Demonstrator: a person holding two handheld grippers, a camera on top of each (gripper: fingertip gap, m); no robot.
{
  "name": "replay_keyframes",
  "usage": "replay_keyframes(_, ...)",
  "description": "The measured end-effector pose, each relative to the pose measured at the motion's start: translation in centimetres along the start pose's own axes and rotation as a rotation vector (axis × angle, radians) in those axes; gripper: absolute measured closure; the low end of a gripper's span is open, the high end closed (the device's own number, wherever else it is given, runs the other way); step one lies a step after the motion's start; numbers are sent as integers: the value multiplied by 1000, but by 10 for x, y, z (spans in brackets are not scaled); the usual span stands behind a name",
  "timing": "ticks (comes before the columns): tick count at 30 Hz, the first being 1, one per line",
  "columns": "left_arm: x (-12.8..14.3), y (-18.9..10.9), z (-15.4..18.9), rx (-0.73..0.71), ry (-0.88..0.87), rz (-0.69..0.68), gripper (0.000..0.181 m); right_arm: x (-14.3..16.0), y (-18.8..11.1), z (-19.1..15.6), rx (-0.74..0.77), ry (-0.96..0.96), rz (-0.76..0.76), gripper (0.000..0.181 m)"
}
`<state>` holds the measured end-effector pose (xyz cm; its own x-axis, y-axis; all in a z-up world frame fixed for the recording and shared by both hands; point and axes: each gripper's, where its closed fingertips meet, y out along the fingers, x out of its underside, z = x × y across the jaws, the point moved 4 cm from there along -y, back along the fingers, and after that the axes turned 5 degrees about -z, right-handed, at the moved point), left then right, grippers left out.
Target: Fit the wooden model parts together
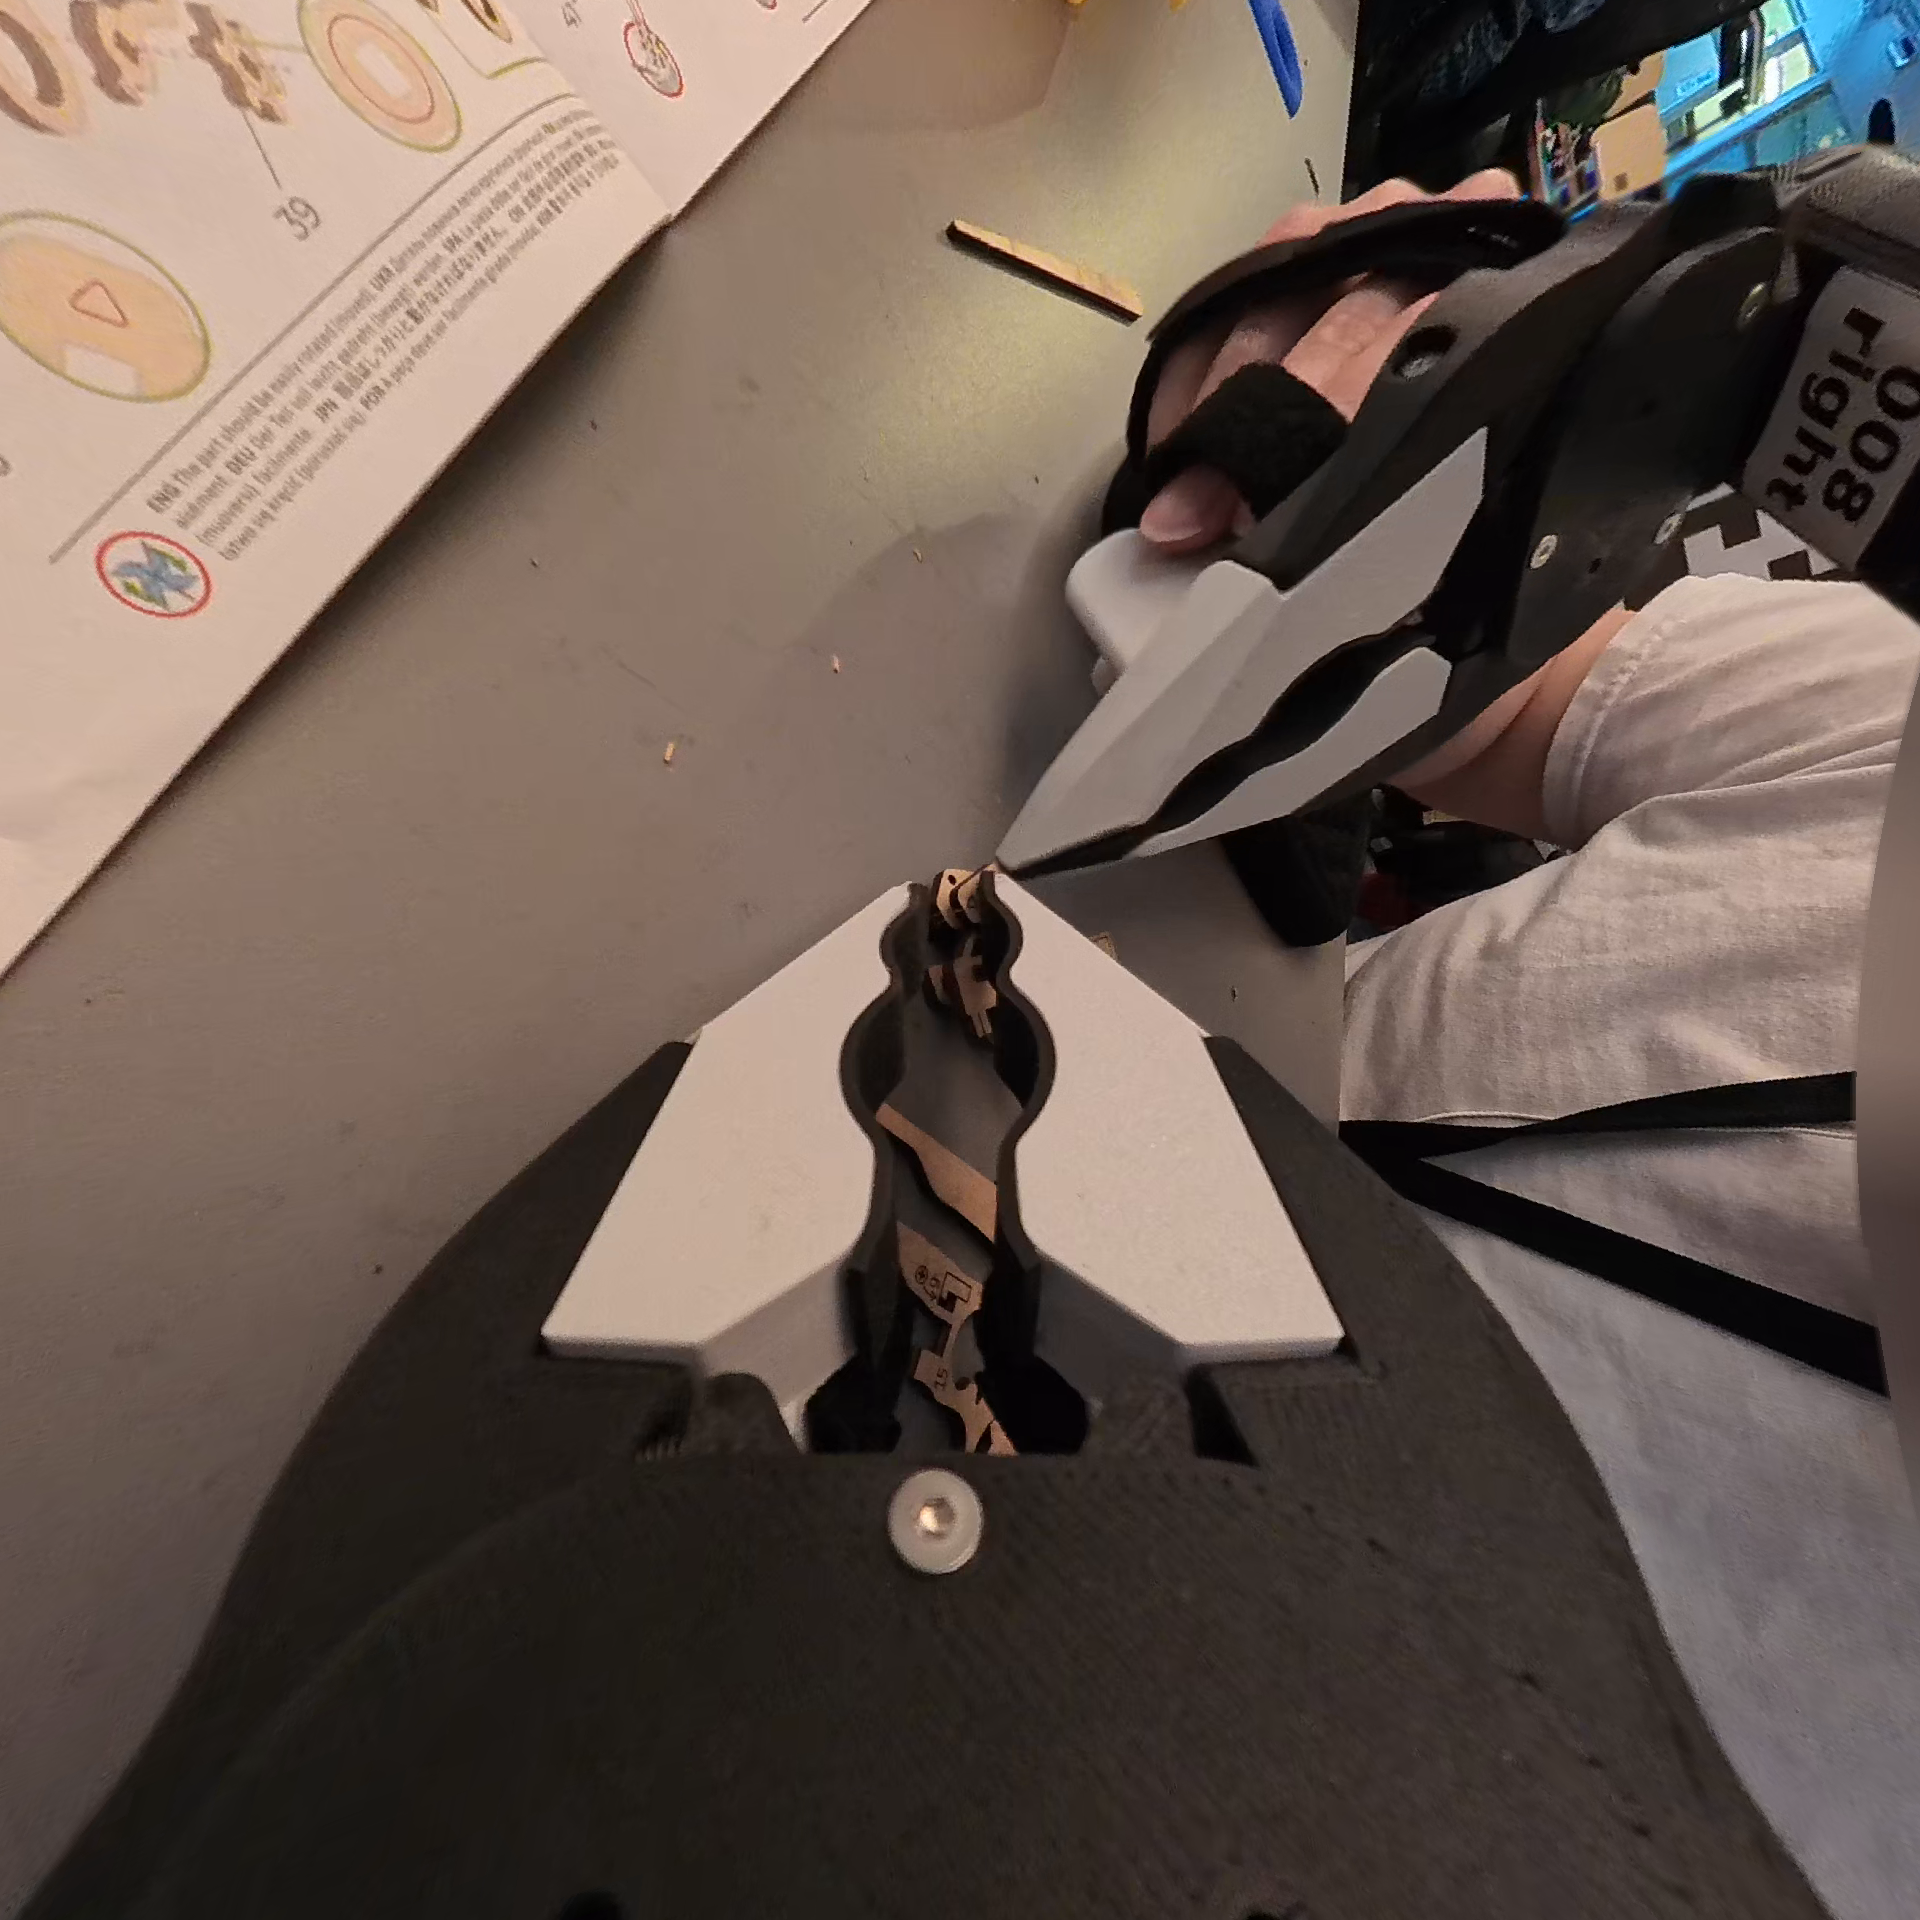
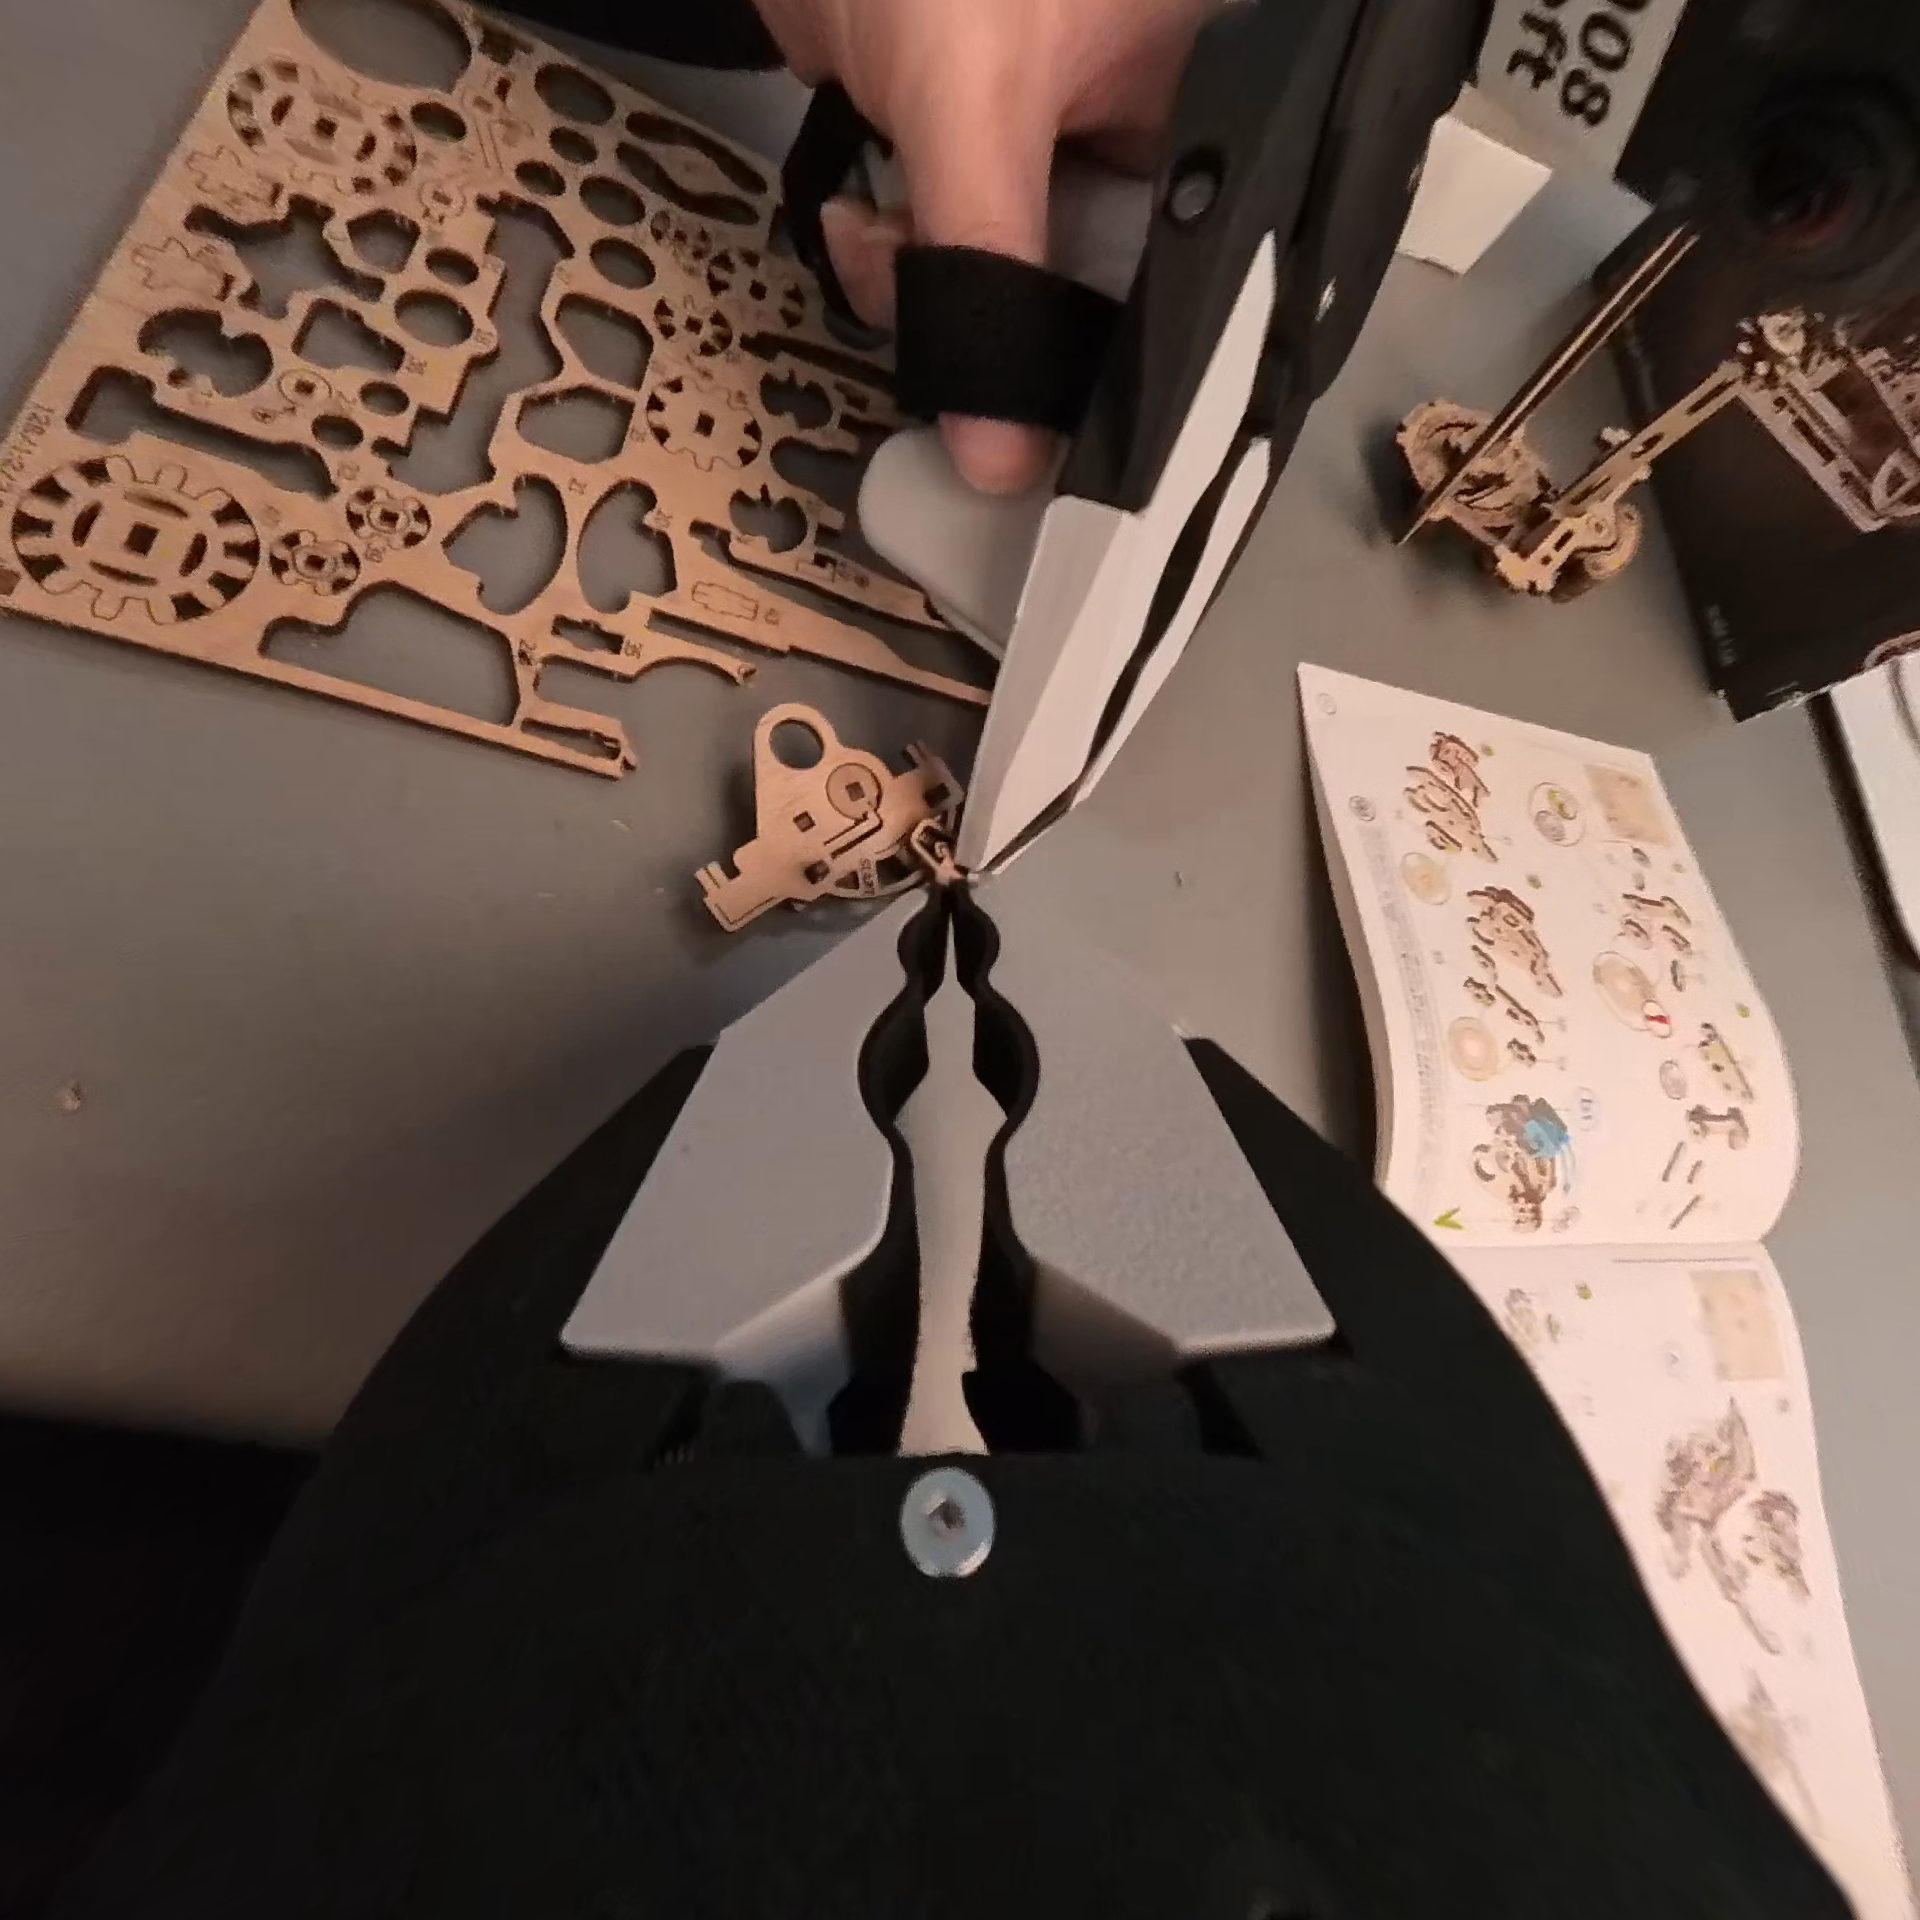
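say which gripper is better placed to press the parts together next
Right, probably: the right gripper is shut on a tiny piece touching the flat wooden part that the left gripper grips.

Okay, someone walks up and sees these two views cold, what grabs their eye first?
First, the two gripper tips meeting at mid-frame: the left gripper is shut on a flat wooden part, while the right gripper pinches at its edge. Next, the punched-out wooden parts sheet lies at upper left in the right wrist view. An open instruction booklet lies on the right, beyond it a partly built wooden model.
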<state>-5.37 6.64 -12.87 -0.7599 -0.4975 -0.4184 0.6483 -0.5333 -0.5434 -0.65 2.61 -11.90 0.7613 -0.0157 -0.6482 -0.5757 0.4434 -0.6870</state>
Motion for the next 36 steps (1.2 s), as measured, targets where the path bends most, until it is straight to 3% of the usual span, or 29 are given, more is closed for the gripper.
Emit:
replay_keyframes(6,0,0,0,-3,5,-1,173,-8,-4,10,-80,238,85,181)
replay_keyframes(14,0,0,0,-6,9,0,173,-2,2,5,-109,244,5,181)
replay_keyframes(30,1,0,-1,1,8,0,174,-8,-6,10,-144,359,43,181)
replay_keyframes(32,0,0,-1,4,5,3,173,0,1,6,-156,351,-18,181)
replay_keyframes(36,0,0,-1,6,5,7,174,-11,-4,8,-126,338,19,181)
